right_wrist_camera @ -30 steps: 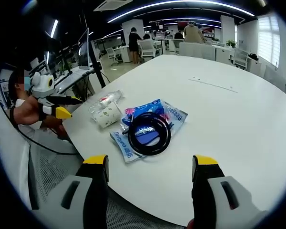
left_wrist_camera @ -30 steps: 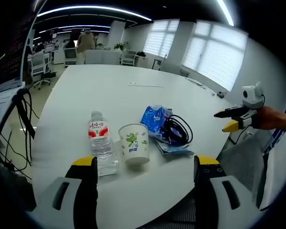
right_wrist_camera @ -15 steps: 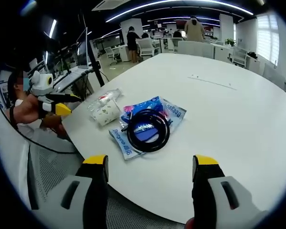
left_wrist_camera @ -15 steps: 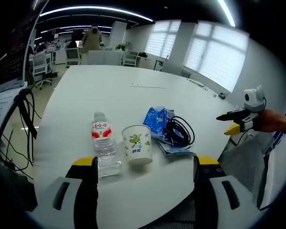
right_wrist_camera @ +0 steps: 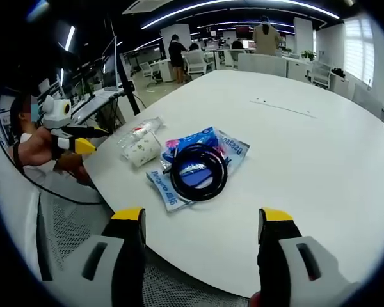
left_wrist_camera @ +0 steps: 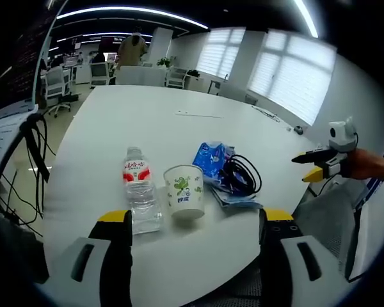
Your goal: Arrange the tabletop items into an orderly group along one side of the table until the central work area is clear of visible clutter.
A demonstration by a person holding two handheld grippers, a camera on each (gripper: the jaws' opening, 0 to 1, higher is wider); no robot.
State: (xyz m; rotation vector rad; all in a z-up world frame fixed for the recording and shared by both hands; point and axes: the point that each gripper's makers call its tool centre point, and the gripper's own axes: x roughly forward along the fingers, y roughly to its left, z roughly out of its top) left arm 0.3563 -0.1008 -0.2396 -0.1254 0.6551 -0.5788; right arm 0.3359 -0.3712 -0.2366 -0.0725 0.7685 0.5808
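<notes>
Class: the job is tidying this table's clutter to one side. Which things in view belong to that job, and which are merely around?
Job: water bottle, paper cup, blue packets, black coiled cable.

Merely around: office chairs, window blinds, thin strip far across the table.

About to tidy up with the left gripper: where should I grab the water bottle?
Grip the water bottle around its clear body below the red label, coming in level from the near table edge. It stands upright just left of the paper cup, so keep the fingers clear of it.
</notes>
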